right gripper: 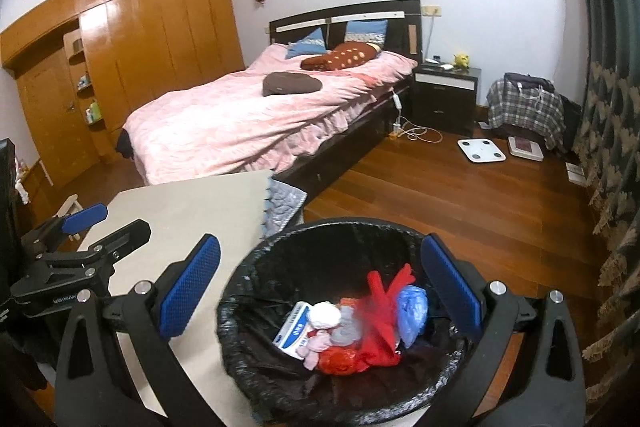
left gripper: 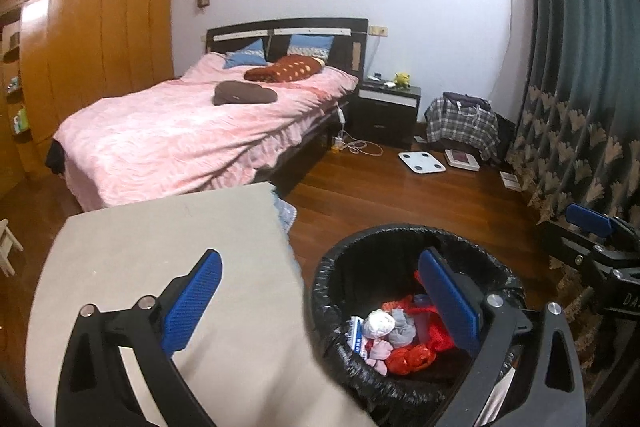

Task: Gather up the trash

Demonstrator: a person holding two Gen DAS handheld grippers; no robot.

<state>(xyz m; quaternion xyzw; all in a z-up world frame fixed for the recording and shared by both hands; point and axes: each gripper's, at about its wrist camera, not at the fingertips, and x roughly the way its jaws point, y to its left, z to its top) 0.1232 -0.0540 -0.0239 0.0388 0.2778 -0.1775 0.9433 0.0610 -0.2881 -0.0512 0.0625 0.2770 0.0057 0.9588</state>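
A round bin with a black liner (left gripper: 332,291) (right gripper: 240,291) stands on the wooden floor beside a beige table. Inside lie a red plastic bag (right gripper: 380,307), a crumpled white wad (right gripper: 326,315), a blue-and-white box (right gripper: 292,331), a blue bag (right gripper: 412,311) and pink and grey scraps. My left gripper (left gripper: 320,259) hangs open and empty, straddling the table edge and the bin's left rim. My right gripper (right gripper: 320,247) is open and empty above the bin's mouth. Each gripper also shows in the other's view: the right gripper (left gripper: 592,223) and the left gripper (right gripper: 84,219).
The beige table (left gripper: 160,247) (right gripper: 192,211) fills the near left. Beyond it stands a bed with a pink cover (left gripper: 180,131), a dark nightstand (left gripper: 388,111), two scales on the floor (left gripper: 422,161), a plaid-covered bundle (left gripper: 462,123), a patterned curtain (left gripper: 580,107) at the right and wooden wardrobes (left gripper: 100,39).
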